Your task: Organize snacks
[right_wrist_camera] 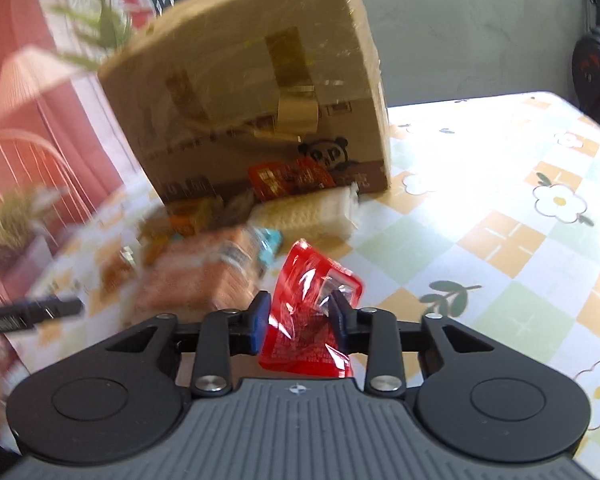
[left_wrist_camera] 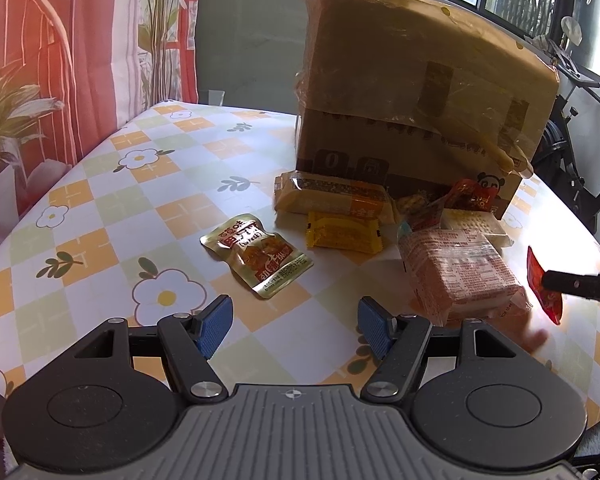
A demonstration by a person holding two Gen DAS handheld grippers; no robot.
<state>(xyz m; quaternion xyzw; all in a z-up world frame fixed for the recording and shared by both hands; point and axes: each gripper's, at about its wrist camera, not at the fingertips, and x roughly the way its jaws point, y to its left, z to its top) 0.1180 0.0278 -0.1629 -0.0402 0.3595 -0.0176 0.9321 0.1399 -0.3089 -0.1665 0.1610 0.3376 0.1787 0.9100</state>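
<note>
Right gripper [right_wrist_camera: 300,316] clamps red packet [right_wrist_camera: 312,312] (left view shows only its edge).

Digit "0" on cardboard box [left_wrist_camera: 412,92]

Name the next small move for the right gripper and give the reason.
Probably carry the red packet clear of the pile and toward the cardboard box. The right gripper is shut on it and holds it above the tablecloth, while the left gripper is open and holds nothing. The box's opening does not show, so the drop spot is uncertain.
</note>
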